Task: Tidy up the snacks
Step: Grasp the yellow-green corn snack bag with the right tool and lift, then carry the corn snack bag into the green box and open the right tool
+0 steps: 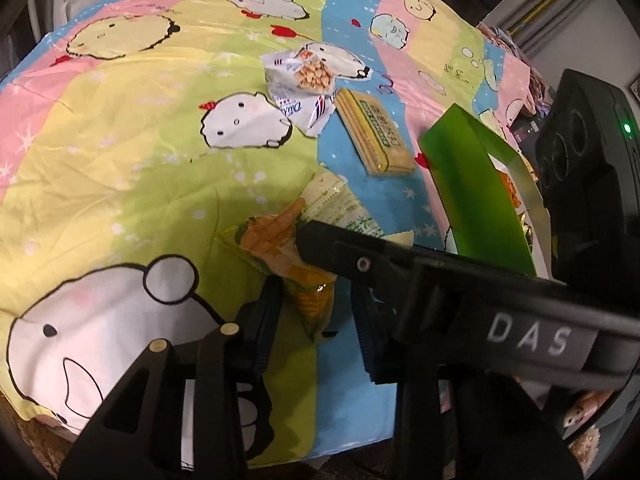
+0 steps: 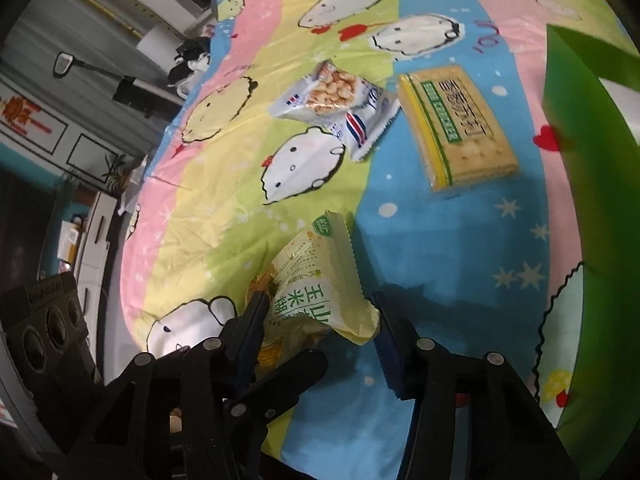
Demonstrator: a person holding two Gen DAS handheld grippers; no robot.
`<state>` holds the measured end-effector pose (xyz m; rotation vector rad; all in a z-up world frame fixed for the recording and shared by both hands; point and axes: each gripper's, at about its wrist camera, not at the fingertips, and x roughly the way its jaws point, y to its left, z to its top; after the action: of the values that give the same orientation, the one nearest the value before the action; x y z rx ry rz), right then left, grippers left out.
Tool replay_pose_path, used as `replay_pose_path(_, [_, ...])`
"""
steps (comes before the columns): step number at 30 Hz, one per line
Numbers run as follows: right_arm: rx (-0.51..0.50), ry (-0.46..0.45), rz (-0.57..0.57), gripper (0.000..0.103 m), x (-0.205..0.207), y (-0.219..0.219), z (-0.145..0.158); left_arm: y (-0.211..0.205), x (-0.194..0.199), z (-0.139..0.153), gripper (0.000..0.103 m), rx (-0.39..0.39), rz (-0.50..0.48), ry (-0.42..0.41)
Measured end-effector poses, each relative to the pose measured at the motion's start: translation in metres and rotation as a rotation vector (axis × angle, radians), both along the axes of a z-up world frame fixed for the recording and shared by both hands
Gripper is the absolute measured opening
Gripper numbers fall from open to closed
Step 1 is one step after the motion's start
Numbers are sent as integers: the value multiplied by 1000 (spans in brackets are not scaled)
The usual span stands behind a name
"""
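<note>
Four snack packs lie on the cartoon-printed bedsheet (image 1: pixel 120 128), which covers a bed; I count no more than four on the cloth. Two of them are white packets with a photo of peanuts, one peanut packet (image 1: pixel 298 72) lying partly over the second white packet (image 1: pixel 312 114), out in the middle of the sheet. One is a flat yellow cracker pack (image 1: pixel 374 136) with green print, just beside them and not touching them. The fourth is the corn snack bag (image 2: pixel 320 280), pale yellow with green characters, which lies nearest to the cameras, close to the near edge of the bed.

One green box (image 1: pixel 476 192) stands open toward the right edge of the sheet, well apart from the two white packets; some orange thing shows inside it, but I cannot tell what it is.

Both tongs are at the same corn snack bag. The left tongs (image 1: pixel 316 312) are closed on its lower, orange-yellow end, and the bag is squeezed narrow between the two blue pads. The right tongs (image 2: pixel 320 320) stand on both sides of its other end; one pad touches the bag, the other pad is a little apart from the crumpled corner, so they are not clamped on it.
</note>
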<state>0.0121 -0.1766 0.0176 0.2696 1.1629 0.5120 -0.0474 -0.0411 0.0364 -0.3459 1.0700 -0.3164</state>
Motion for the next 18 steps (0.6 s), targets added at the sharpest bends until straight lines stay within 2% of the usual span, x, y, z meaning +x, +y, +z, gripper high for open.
replay_pose_path(5, [11,-50,-1,51,-5,-1,13,-1,1,12,34,1,7,-34])
replay_pose_path(18, [36,-280,-109,51,-36,-41,79,-49,-10,77,34,93,-87,-249])
